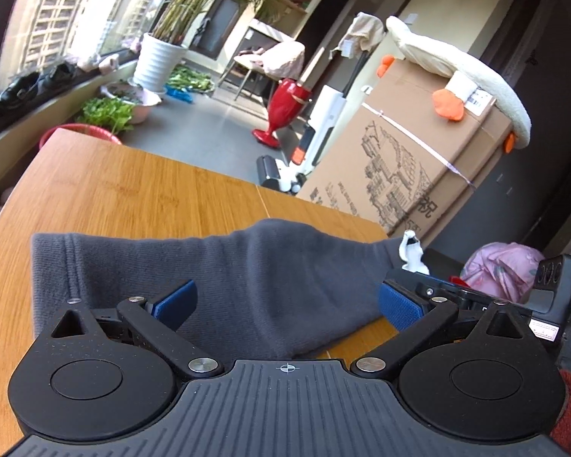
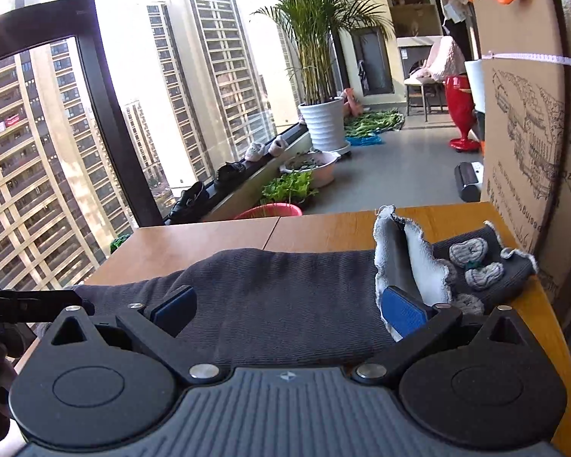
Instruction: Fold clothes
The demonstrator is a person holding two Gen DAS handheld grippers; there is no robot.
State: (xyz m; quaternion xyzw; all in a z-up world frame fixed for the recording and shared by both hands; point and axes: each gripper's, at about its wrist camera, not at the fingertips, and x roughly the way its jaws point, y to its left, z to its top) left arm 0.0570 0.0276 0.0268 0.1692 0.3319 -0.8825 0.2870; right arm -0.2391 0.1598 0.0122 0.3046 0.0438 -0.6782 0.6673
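Closest to us in the left wrist view, our left gripper (image 1: 285, 304) hangs low over the near edge of the wooden table (image 1: 141, 194), its blue-padded fingers (image 1: 177, 299) spread wide apart and holding nothing. Between and just beyond them lies the grey garment (image 1: 224, 266), spread flat across the near part of the table, its ribbed hem toward the left edge. Off the table's right edge we see part of the other tool and a pink bundle (image 1: 502, 266) lower down. From the right wrist view, our right gripper (image 2: 289, 308) is likewise open, fingers parted over the same grey garment (image 2: 285, 289), level with the tabletop (image 2: 209, 243). Its right pad (image 2: 403, 310) sits just beside a white frilled trim (image 2: 424, 262) standing up from the cloth, though we cannot tell whether it touches. Past that, near the far right corner, a folded part carries grey heart patches (image 2: 472, 255). Beyond the table stands a large cardboard box (image 1: 411, 152).
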